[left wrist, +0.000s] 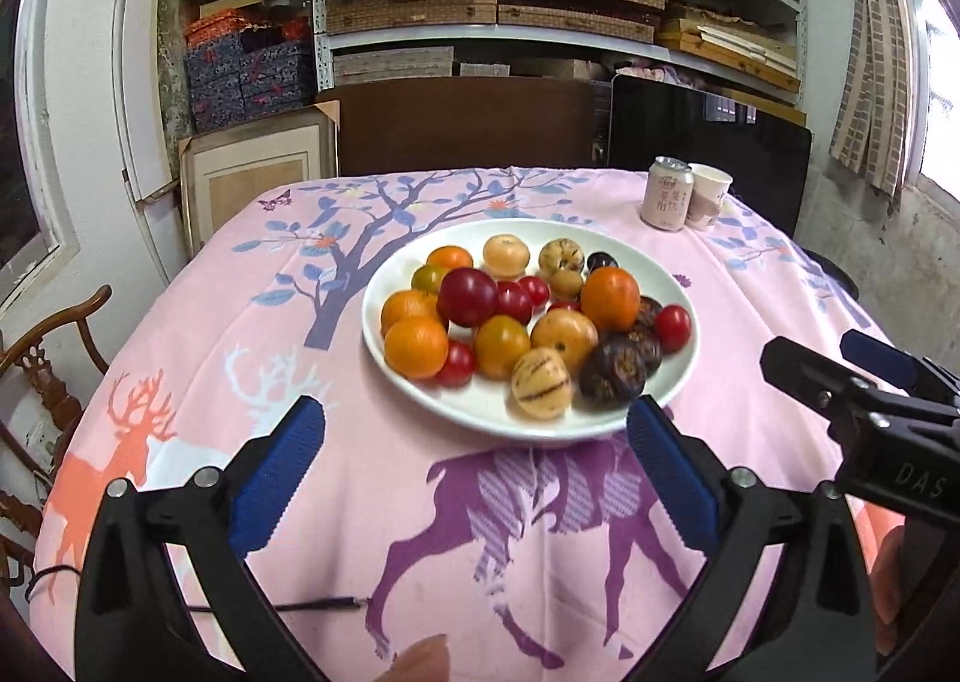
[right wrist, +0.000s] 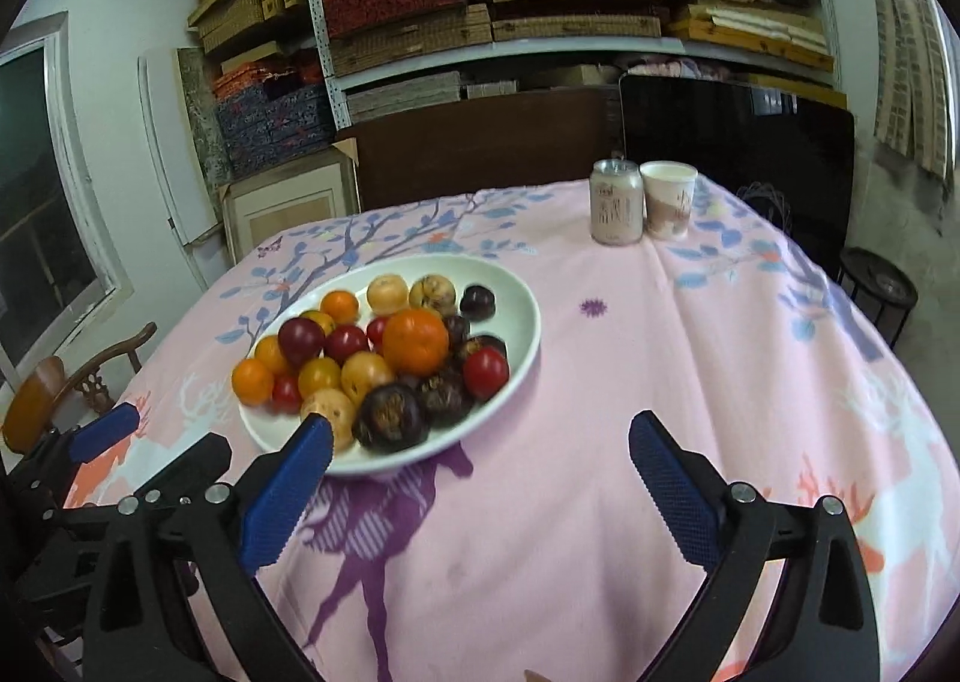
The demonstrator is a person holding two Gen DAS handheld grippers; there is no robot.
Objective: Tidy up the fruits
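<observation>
Table (left wrist: 198, 358) covered by pink cloth (right wrist: 690, 382) with deer and tree print. On it: white plate (left wrist: 384, 346) of mixed fruit, roughly mid-table. Far right corner: pink drink can (left wrist: 666, 193) and paper cup (left wrist: 709, 195), upright, touching or just beside each other. Thin dark cable (left wrist: 312, 604) lies on cloth at near edge.

Round white ceramic plate (left wrist: 684, 382) holds mixed fruit: orange mandarins (left wrist: 610, 299), red cherry tomatoes (left wrist: 673, 327), dark purple-brown wrinkled fruits (left wrist: 612, 377), pale yellow striped melon-like fruit (left wrist: 540, 382) at 6 o'clock; pink cotton tablecloth (left wrist: 750, 322) printed with purple, orange and white deer plus blue-leaved tree; pink drink can (left wrist: 666, 194) and pink-white paper cup (left wrist: 709, 195) at 1 o'clock; black grippers' pads (left wrist: 672, 472) blue.
</observation>
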